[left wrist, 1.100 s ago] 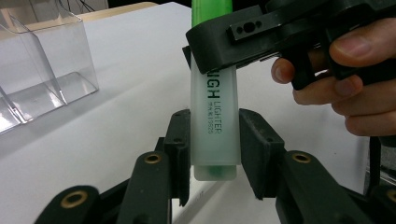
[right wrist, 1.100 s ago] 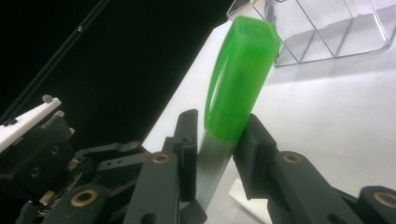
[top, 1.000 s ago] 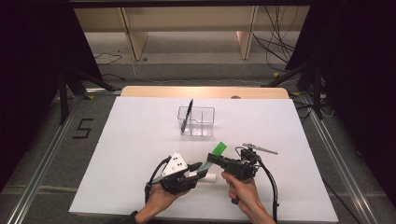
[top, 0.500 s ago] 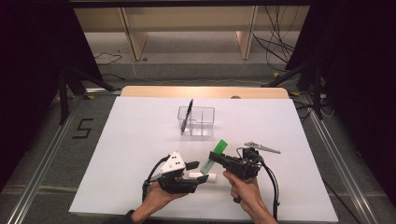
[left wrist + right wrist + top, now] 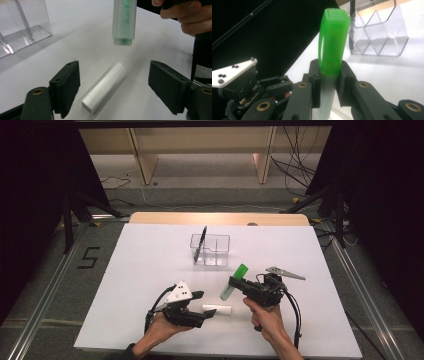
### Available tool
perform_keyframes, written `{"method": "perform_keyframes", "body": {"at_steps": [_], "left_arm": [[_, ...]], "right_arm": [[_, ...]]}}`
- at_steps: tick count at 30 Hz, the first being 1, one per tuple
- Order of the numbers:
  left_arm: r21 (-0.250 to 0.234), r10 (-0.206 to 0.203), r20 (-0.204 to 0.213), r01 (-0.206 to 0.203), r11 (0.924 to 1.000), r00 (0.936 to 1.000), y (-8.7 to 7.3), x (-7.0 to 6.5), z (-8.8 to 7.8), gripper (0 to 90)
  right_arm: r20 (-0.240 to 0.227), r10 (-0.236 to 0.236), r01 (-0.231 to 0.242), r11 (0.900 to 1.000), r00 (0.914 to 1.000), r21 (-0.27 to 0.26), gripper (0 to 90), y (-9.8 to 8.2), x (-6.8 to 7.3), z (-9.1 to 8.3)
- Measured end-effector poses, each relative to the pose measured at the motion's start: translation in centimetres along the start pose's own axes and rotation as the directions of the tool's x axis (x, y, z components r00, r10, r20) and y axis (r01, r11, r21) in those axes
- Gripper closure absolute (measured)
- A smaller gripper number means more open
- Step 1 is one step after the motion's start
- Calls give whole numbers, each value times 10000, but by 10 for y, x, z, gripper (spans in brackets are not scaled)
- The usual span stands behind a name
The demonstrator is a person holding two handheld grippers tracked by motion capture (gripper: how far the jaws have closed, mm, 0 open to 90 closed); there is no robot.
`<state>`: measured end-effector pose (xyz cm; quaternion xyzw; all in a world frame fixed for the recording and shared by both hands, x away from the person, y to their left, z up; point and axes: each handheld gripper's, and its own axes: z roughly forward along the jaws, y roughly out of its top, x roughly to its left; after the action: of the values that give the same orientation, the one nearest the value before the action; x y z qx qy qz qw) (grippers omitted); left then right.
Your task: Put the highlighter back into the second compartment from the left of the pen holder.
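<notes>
**Highlighter up, white tube on the table**

The green-capped highlighter (image 5: 234,282) sits clamped in the right gripper (image 5: 234,285), tilted, green cap up and away from the person, pale frosted barrel angled down toward the table. In the right gripper view the two black jaws pinch the barrel just below the cap. Below it, the white tube (image 5: 105,88) lies flat on the white table (image 5: 150,270), squarely between the jaws of the left gripper (image 5: 113,85). Those jaws have just been opening and now stand spread wide, neither pad touching the tube. The highlighter's lower end hangs just above the tube's far end, apart from it. Farther back stands the clear plastic organizer (image 5: 215,251), a black pen (image 5: 200,244) leaning upright in its left compartment, well apart from both grippers.
</notes>
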<state>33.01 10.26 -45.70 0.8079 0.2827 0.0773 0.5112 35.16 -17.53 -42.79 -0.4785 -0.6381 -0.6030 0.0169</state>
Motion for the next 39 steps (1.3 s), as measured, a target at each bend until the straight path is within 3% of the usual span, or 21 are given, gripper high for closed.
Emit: {"method": "perform_keyframes", "body": {"at_steps": [6,15,23,29,32,39], "left_arm": [[62,-253,-114,254,9997,9996,-6,11,-6,202],[-41,-476,-374,475,9989,9982,-11,21,-14,192],[358,-197,-488,214,9991,9986,-15,20,-13,176],[637,105,-711,-59,9980,9974,-18,22,-11,170],[631,63,-729,-17,9980,9973,-18,24,-11,170],[656,13,-710,34,9978,9975,-19,25,-11,168]], "right_arm": [[96,-425,426,9989,9991,-182,769,12,2,4],[654,-1052,1074,9937,9923,-307,769,31,3,15],[1209,-1598,1639,9862,9797,-244,769,51,2,33],[1448,-1683,1732,9846,9750,-217,768,68,-3,52],[1440,-1502,1549,9877,9781,-221,768,72,-6,57],[1843,-1474,1547,9876,9718,-260,768,89,-12,71]]}}
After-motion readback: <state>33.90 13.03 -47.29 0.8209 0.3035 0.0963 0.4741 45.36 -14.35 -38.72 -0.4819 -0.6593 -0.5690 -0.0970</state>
